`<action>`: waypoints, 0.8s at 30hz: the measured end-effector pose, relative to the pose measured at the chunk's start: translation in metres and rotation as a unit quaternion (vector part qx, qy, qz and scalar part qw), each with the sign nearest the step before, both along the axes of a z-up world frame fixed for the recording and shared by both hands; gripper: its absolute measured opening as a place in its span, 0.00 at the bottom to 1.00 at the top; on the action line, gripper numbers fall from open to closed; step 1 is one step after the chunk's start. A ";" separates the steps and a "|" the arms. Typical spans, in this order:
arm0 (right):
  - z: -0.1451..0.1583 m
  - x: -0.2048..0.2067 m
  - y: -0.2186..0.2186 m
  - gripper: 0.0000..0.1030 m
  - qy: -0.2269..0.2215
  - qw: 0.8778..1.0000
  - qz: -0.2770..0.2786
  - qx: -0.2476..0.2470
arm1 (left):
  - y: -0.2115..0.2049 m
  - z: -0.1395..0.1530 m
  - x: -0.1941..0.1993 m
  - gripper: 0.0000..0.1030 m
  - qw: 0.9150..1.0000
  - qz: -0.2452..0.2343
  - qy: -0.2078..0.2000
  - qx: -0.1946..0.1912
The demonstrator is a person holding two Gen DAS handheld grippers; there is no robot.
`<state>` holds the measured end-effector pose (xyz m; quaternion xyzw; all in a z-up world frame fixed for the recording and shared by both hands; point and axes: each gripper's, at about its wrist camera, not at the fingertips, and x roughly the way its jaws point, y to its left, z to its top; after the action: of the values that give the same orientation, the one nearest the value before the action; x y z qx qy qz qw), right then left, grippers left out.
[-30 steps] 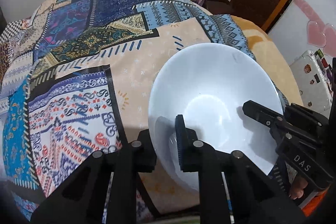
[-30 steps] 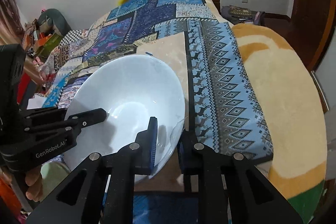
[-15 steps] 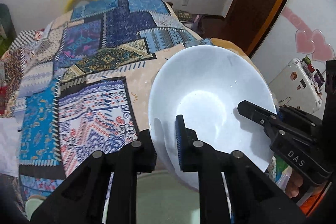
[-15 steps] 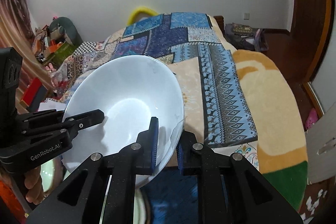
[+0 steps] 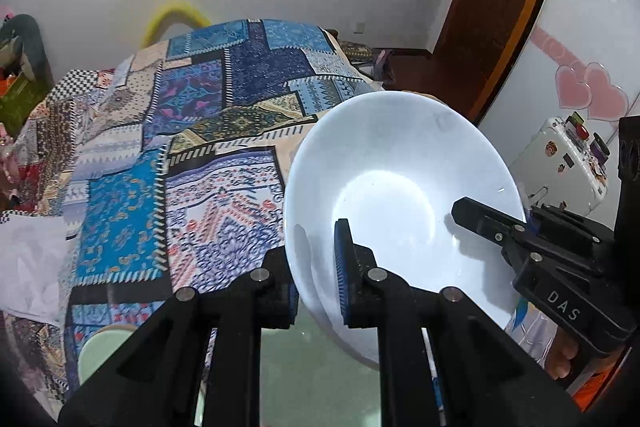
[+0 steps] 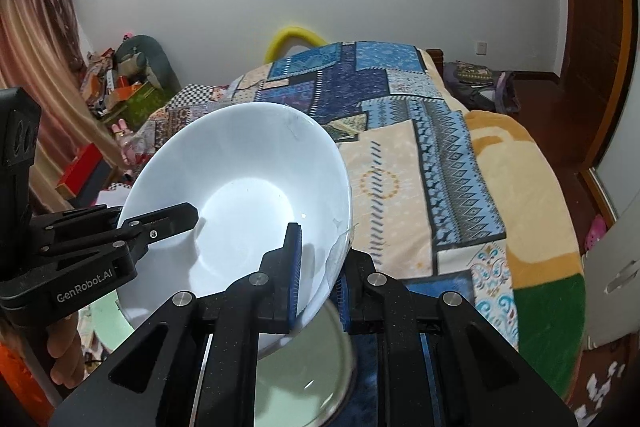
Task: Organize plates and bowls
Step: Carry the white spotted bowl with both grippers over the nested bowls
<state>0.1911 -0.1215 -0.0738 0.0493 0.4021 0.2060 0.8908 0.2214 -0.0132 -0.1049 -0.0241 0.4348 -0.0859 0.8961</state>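
A large white bowl (image 5: pixel 400 183) is held in the air between both grippers, tilted, its inside facing the cameras. My left gripper (image 5: pixel 316 267) is shut on its left rim. My right gripper (image 6: pixel 318 265) is shut on its right rim; the bowl also shows in the right wrist view (image 6: pixel 240 195). The right gripper also shows in the left wrist view (image 5: pixel 496 223), the left gripper in the right wrist view (image 6: pixel 160 219). A pale green glass plate (image 6: pixel 304 379) lies below the bowl; it also shows in the left wrist view (image 5: pixel 320 379).
A bed with a blue patchwork blanket (image 5: pixel 208 131) fills the space ahead. A small pale green dish (image 5: pixel 100 347) sits at lower left. A white suitcase (image 5: pixel 560 167) and a wooden door (image 5: pixel 500 7) stand at right. Clutter lines the left wall (image 6: pixel 120 87).
Both grippers have lifted the bowl and tilted upward and back from the bed. The wall, the screen and the green plate below have come into view.
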 end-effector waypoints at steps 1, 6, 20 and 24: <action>0.000 -0.004 0.003 0.14 -0.001 1.000 0.003 0.001 | 0.002 0.001 -0.004 0.14 1.000 0.001 -0.002 0.001; 0.000 -0.017 0.020 0.14 0.001 1.000 0.012 0.003 | 0.020 0.007 -0.030 0.14 1.000 0.012 -0.013 0.001; -0.002 -0.050 0.073 0.14 -0.004 0.999 0.054 0.001 | 0.083 0.001 -0.085 0.14 0.998 0.056 -0.014 -0.031; -0.010 -0.055 0.091 0.14 0.006 0.997 0.072 0.003 | 0.101 -0.005 -0.098 0.14 0.997 0.074 -0.012 -0.031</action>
<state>0.1366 -0.0310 -0.0841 0.0241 0.4089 0.2705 0.8712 0.1233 0.0874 -0.1095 -0.0826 0.4184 -0.0329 0.9039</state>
